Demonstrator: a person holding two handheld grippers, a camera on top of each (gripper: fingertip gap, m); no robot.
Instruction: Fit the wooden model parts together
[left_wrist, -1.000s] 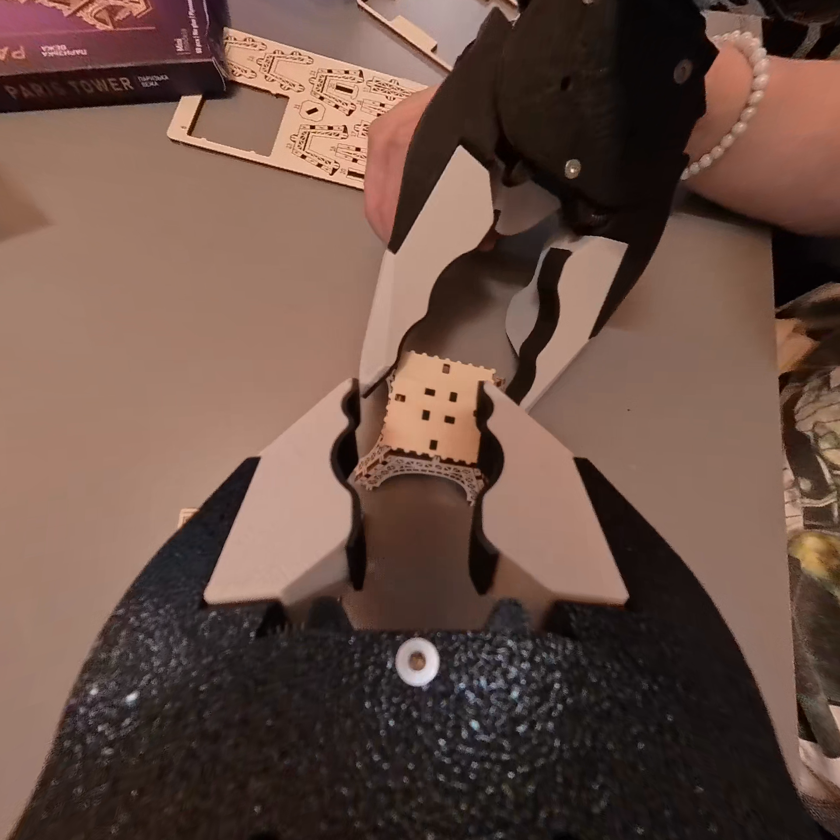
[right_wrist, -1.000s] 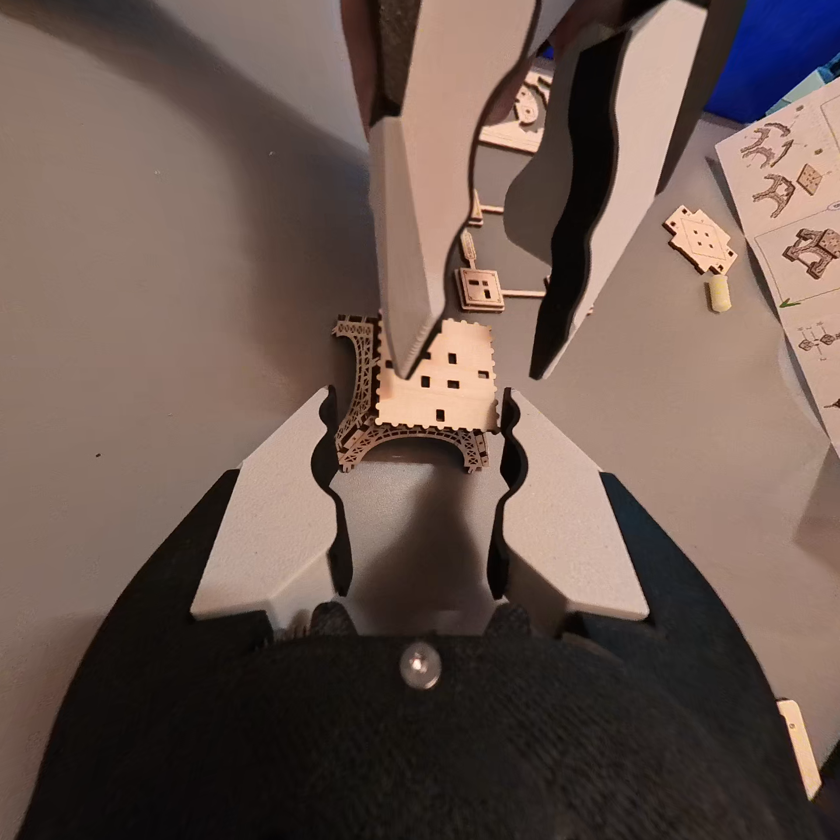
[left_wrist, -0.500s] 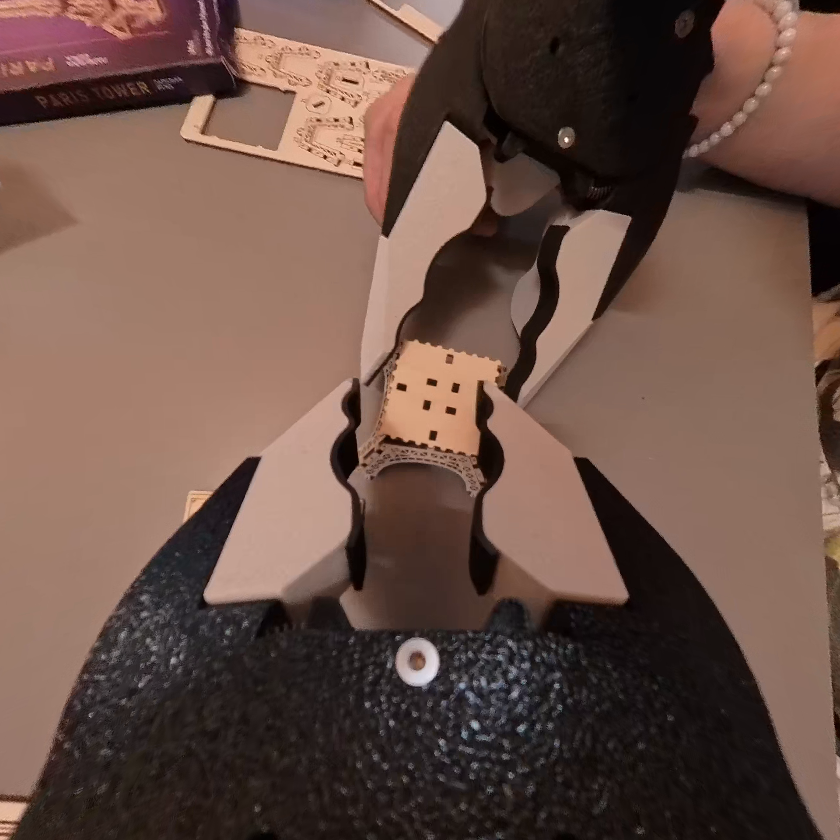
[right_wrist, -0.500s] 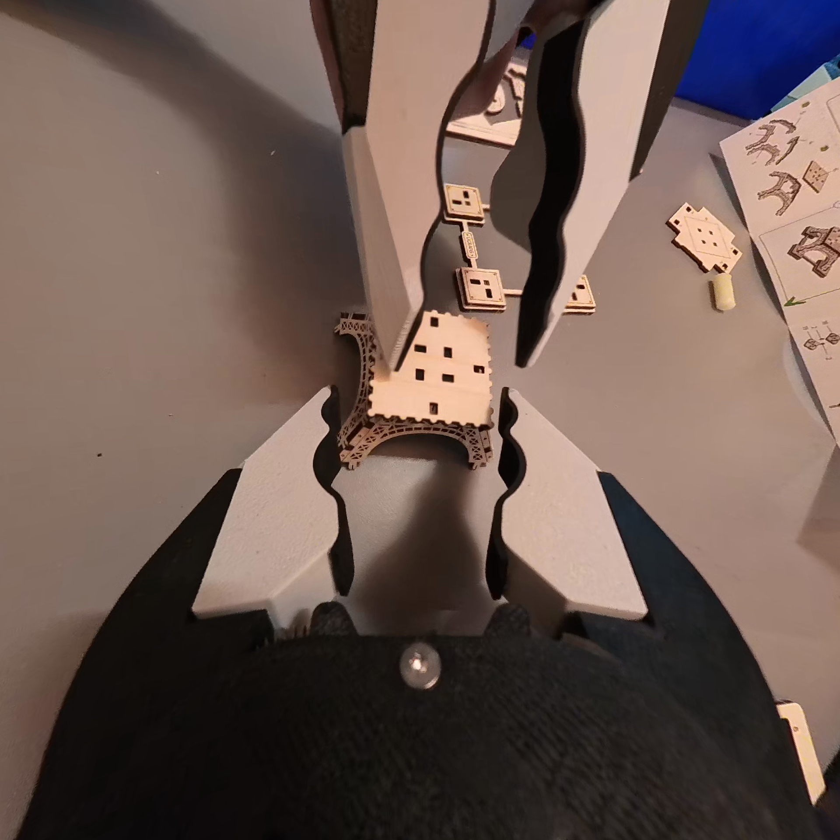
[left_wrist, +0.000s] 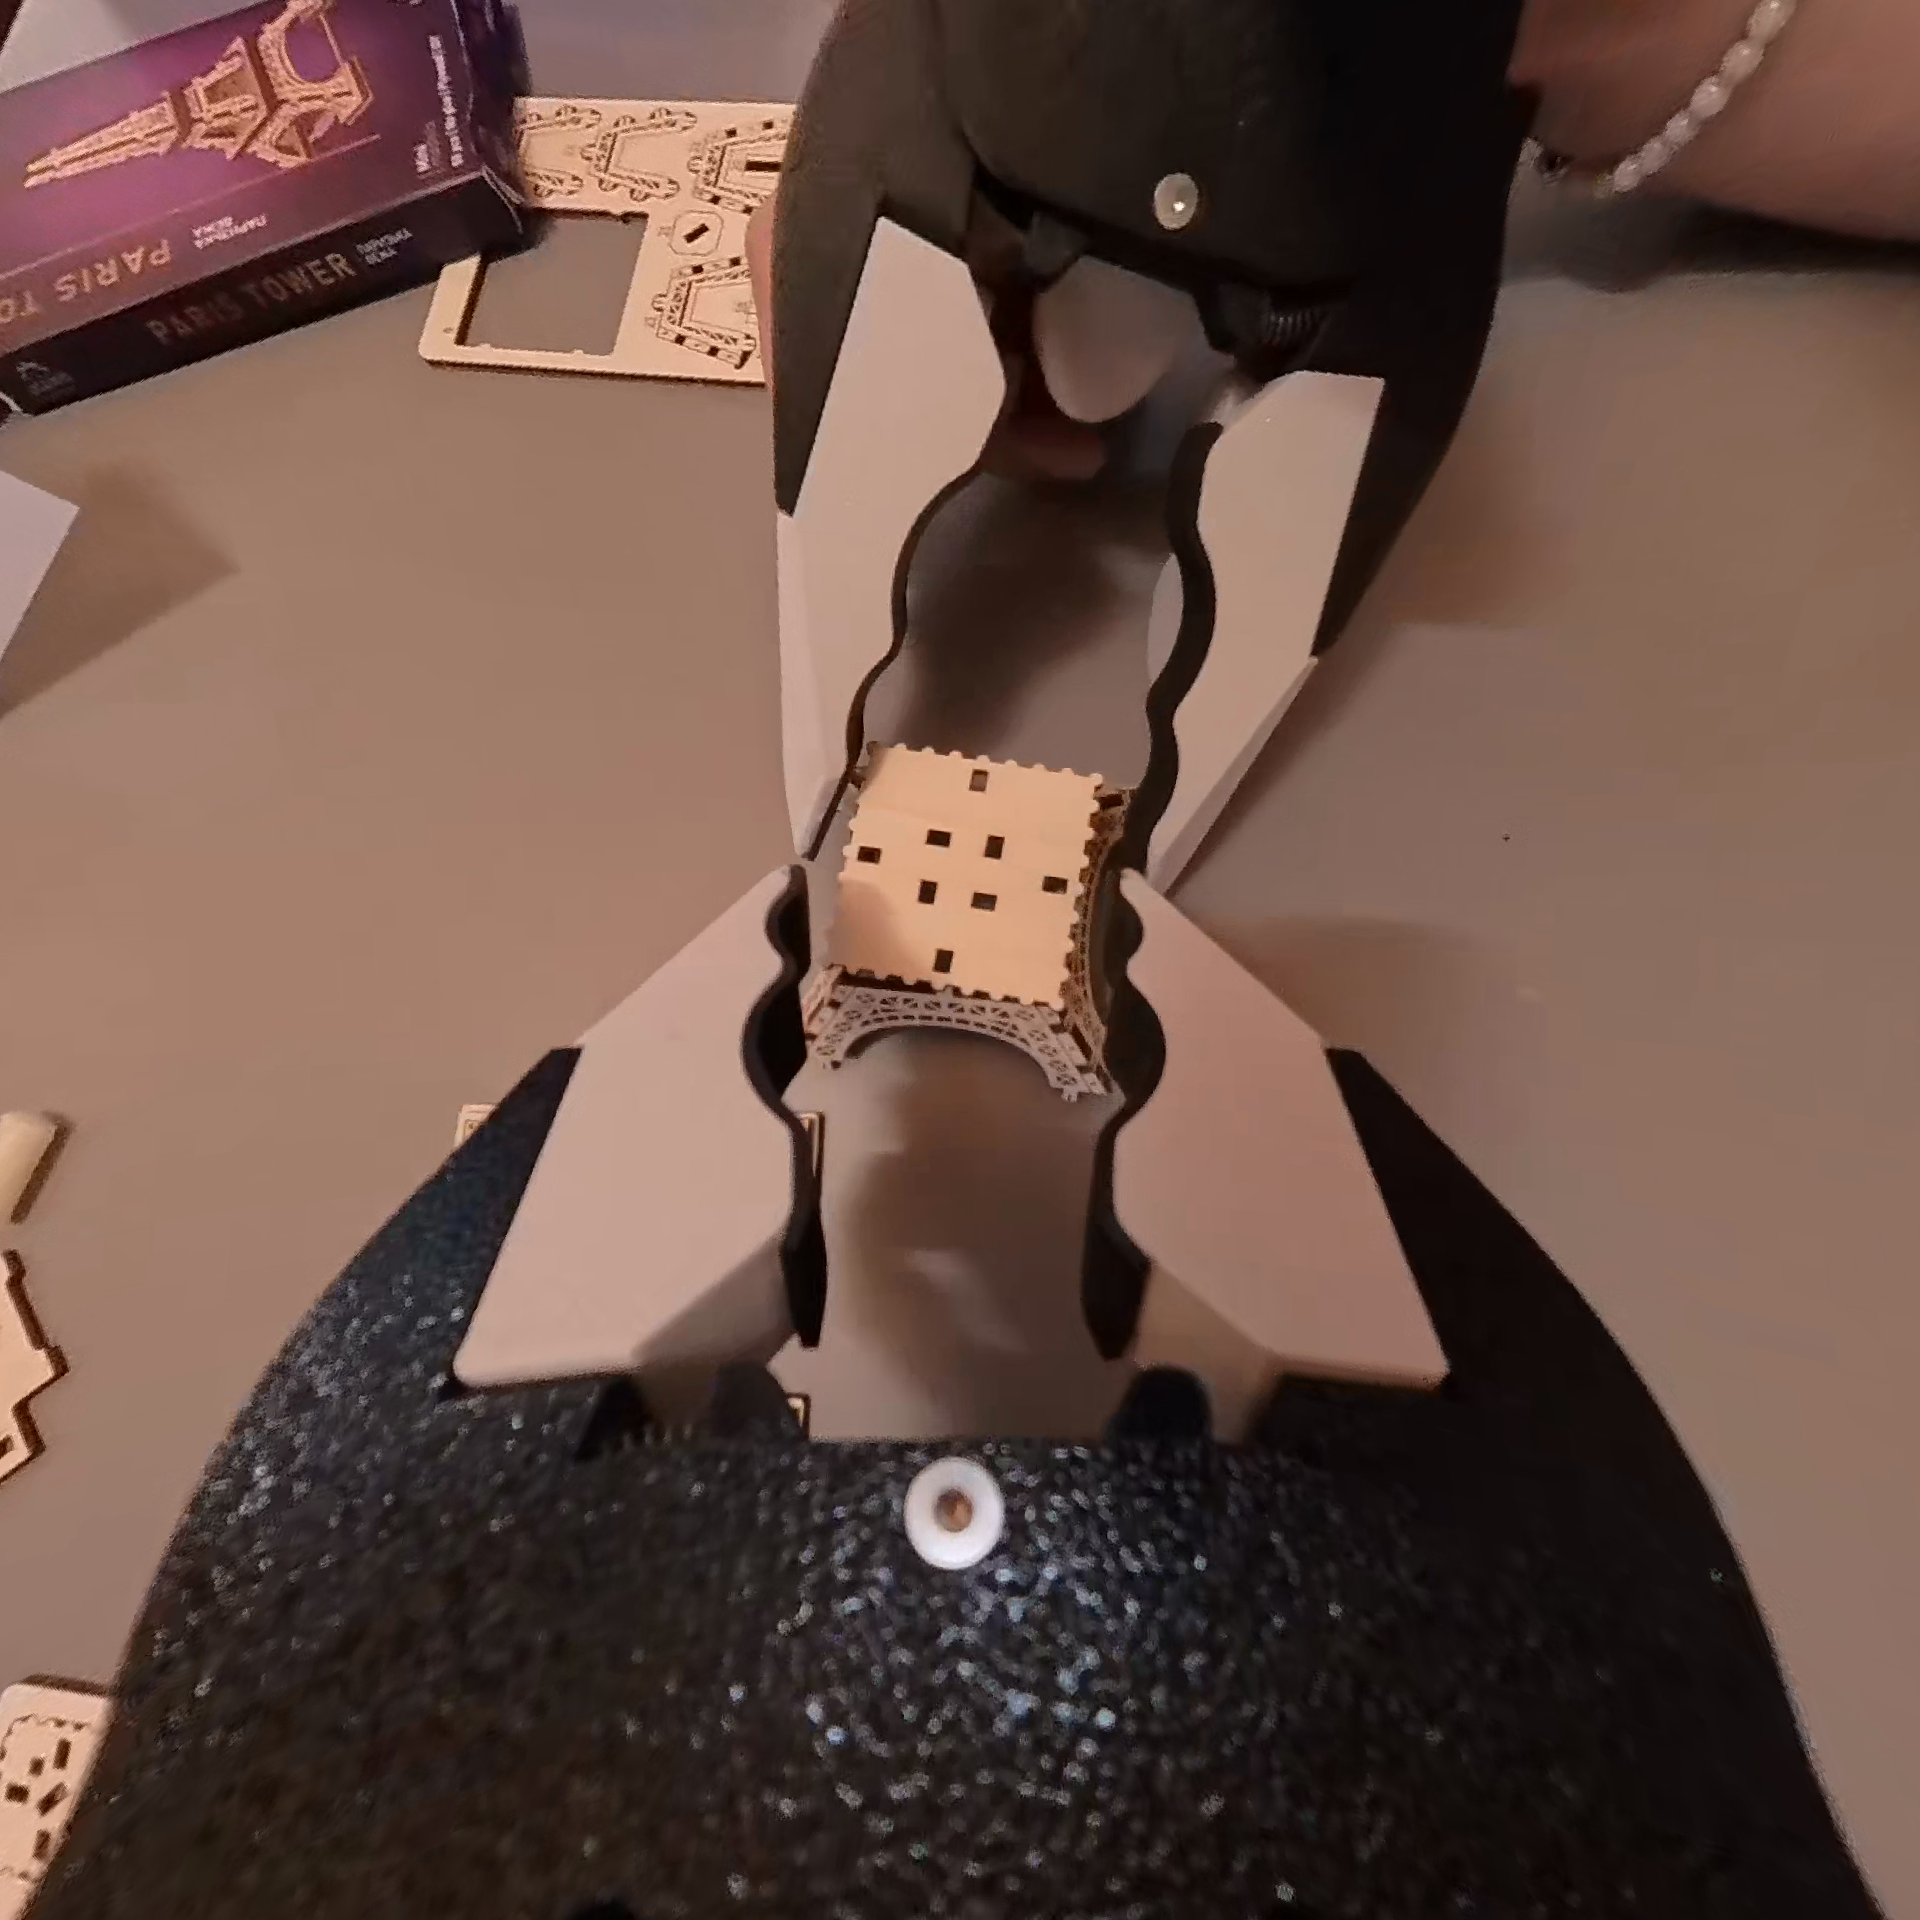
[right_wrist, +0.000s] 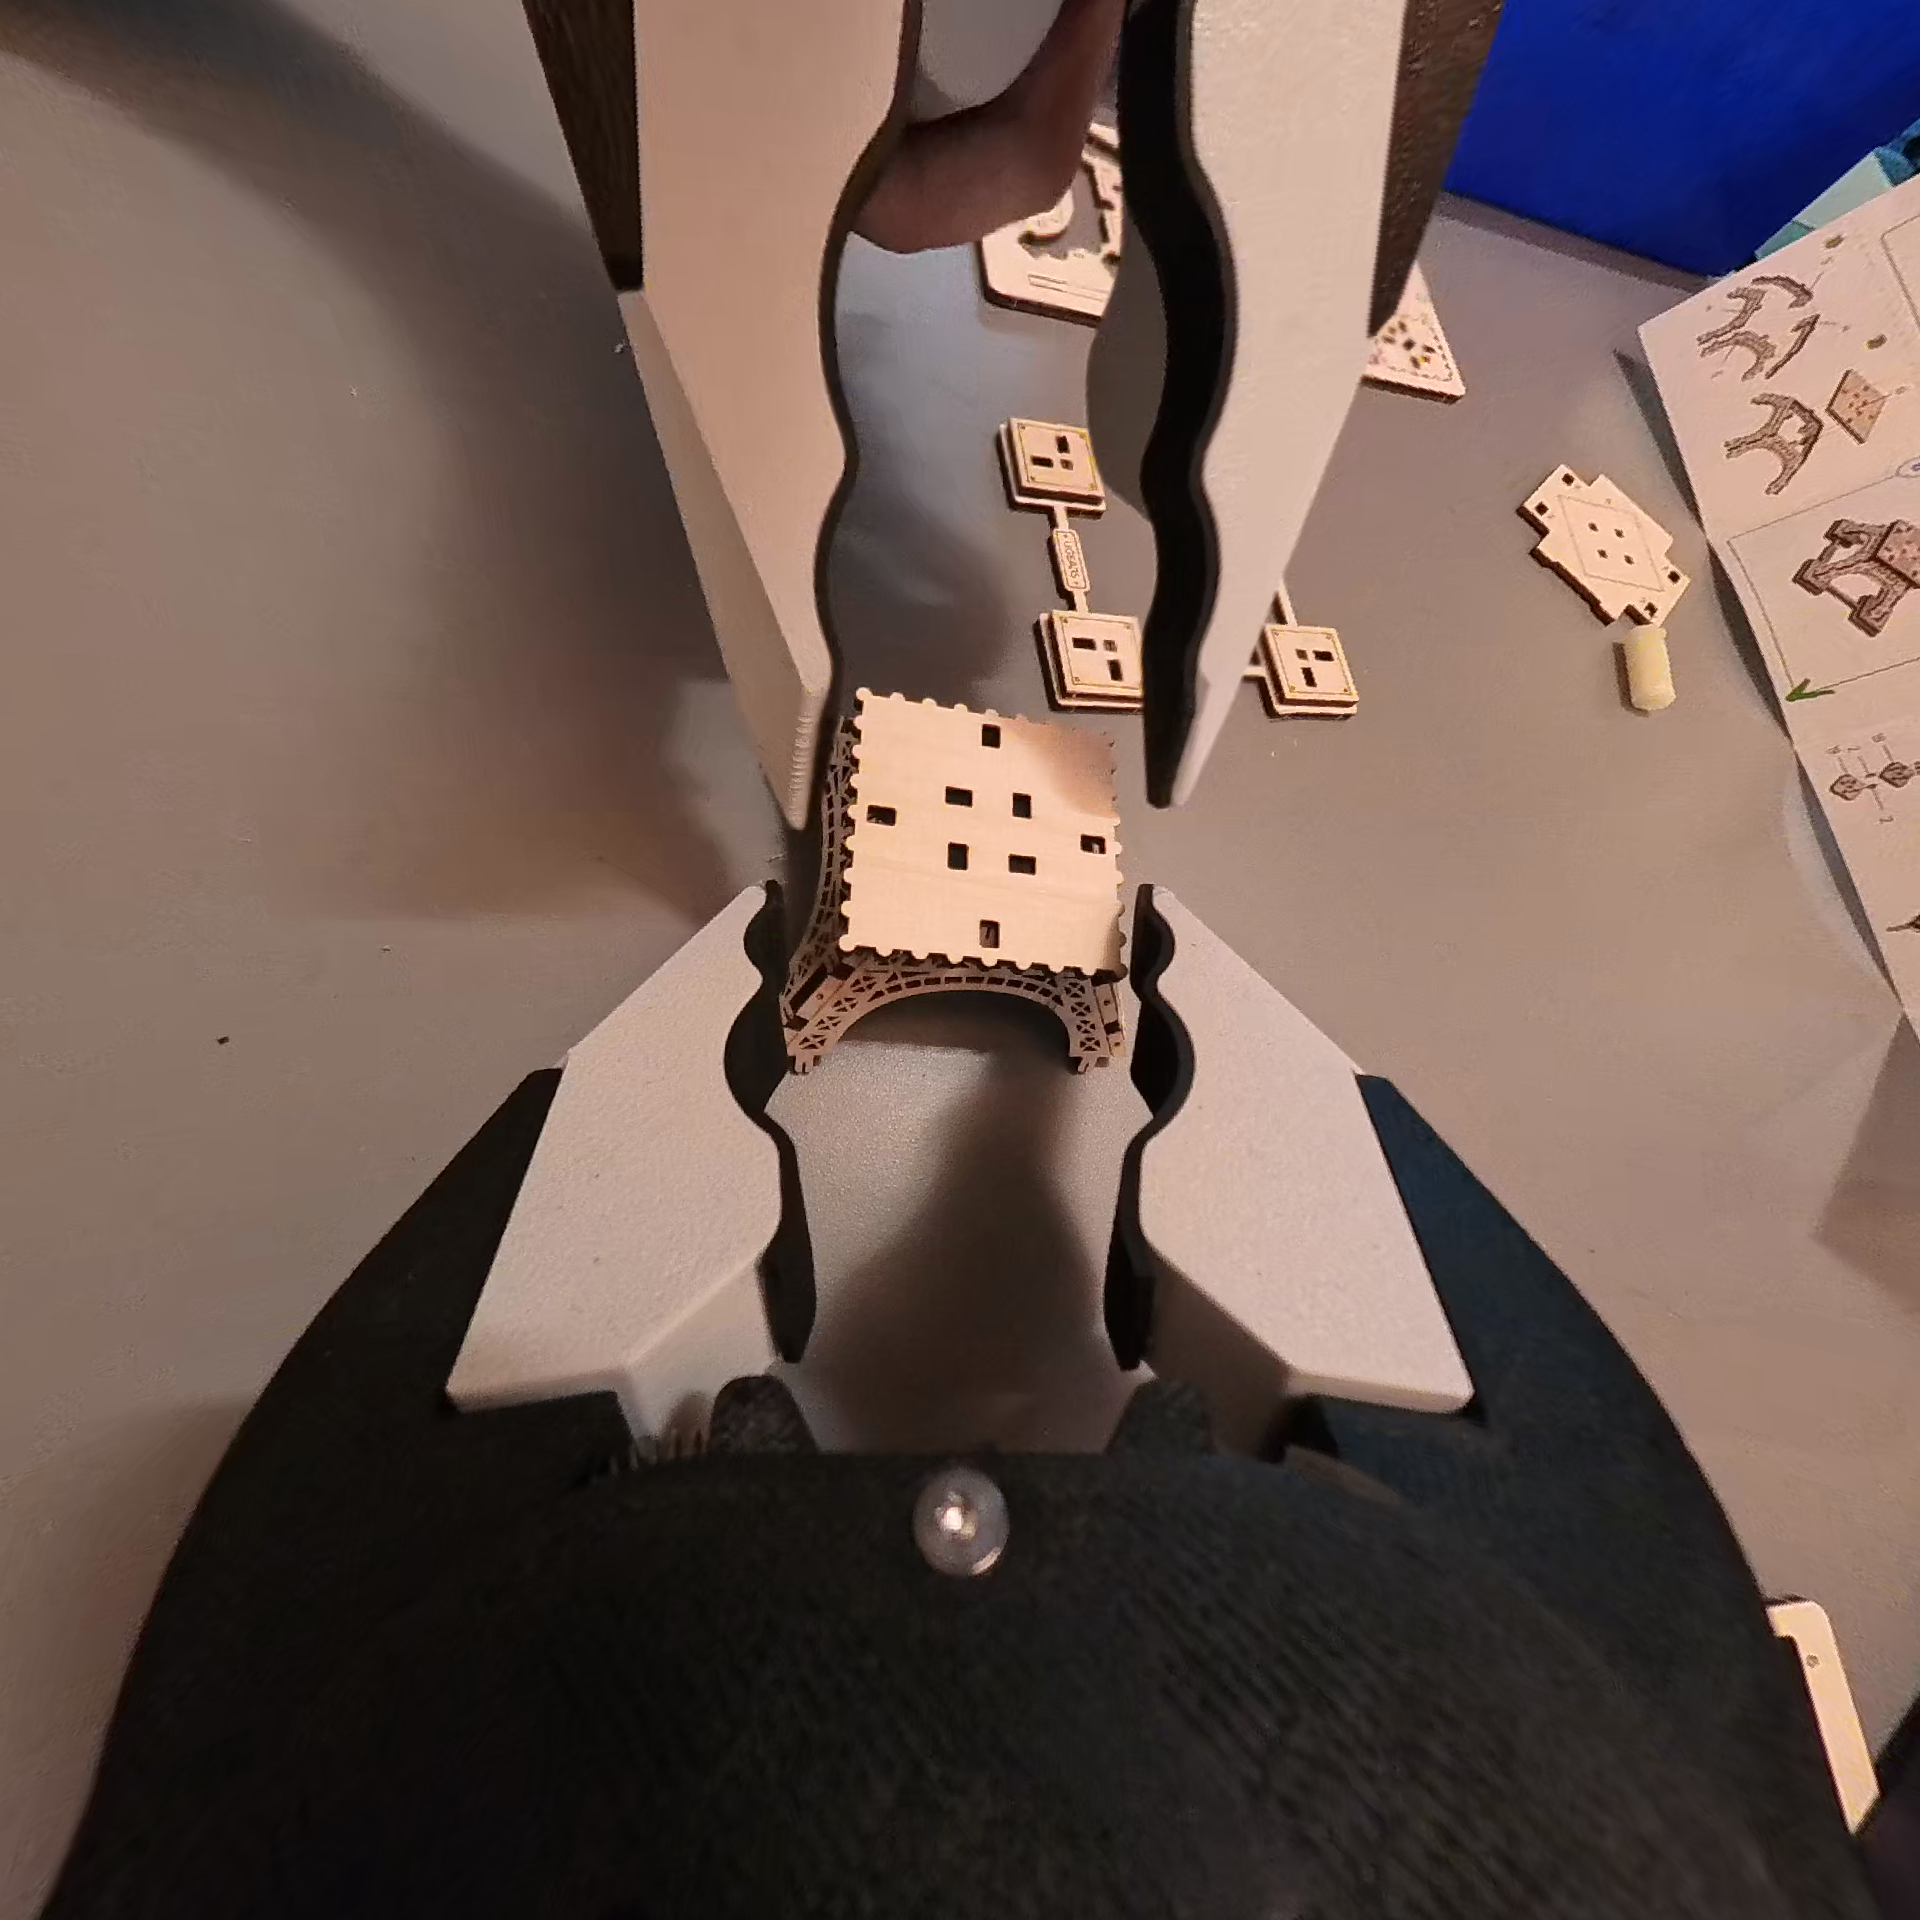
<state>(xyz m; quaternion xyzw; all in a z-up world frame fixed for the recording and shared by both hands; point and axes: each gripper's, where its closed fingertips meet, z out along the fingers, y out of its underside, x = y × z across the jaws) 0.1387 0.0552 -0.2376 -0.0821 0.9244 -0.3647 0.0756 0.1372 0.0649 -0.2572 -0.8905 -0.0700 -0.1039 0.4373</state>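
The wooden tower base, a square top plate with small slots on lattice arch legs, stands on the grey table. My left gripper is shut on it, with its fingertips against the two sides. The base also shows in the right wrist view. My right gripper comes from the opposite side. It is open and its fingers flank the base with very narrow gaps. Each gripper shows in the other's view, the right and the left, tip to tip over the base.
A purple kit box and a punched wooden part sheet lie beyond the base. Linked small square parts, a flat stepped plate, a pale stub and an instruction sheet lie on the right. A braceleted wrist holds the right gripper. My two grippers' fingertips are within a few centimetres of each other. The pale stub is about 20 cm from both grippers' fingertips.
The right gripper has moved forward, so the base sits deeper between its fingers. The two grippers have swung into line facing each other. The left gripper has kept its hold.
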